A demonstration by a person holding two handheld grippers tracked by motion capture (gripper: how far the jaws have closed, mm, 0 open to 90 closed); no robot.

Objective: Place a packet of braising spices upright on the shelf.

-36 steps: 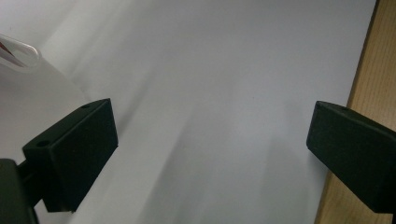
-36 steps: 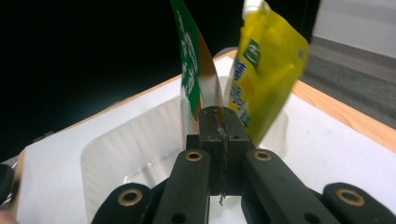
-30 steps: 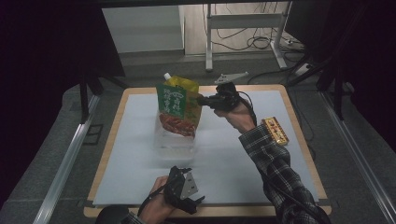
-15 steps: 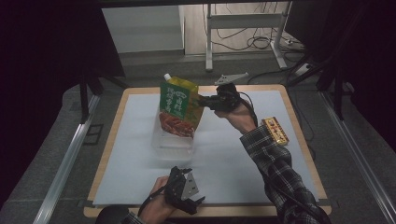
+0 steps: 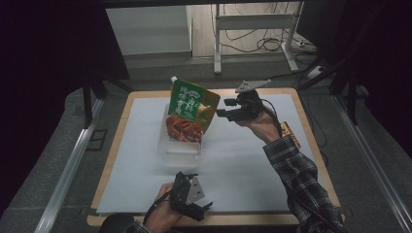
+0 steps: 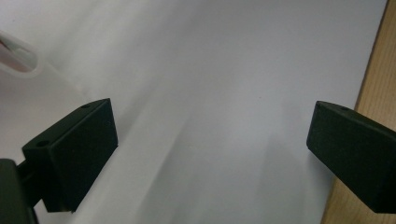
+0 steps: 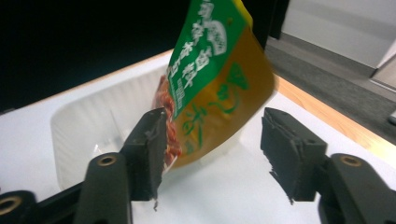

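A wooden table [image 5: 311, 145] carries a big white mat [image 5: 243, 160] that covers most of its top. Toward the far middle of that mat sits a clear plastic tray [image 5: 170, 150], and a green and yellow food pouch [image 5: 192, 114] stands in it, leaning, its lower end down inside the tray and its white spout corner up at the far left. The right gripper view shows the same pouch [image 7: 210, 88] tilted over the pale tray [image 7: 84, 121]. The person's right arm, in a plaid sleeve [image 5: 301, 184], reaches from the near right edge across to the pouch's right side. There the right gripper [image 5: 224, 108] is held just beside the pouch; its jaws have just been opening, and in its own view they stand apart with the pouch's lower edge beyond and between them, the left pad [image 7: 152, 140] close against the pouch, though I cannot tell if it touches. Near the front edge, the left gripper [image 5: 206, 206] rests low over the mat, well apart from the tray, its jaws wide open on nothing. A small orange packet [image 5: 290, 133] lies by the right edge, partly behind the sleeve.
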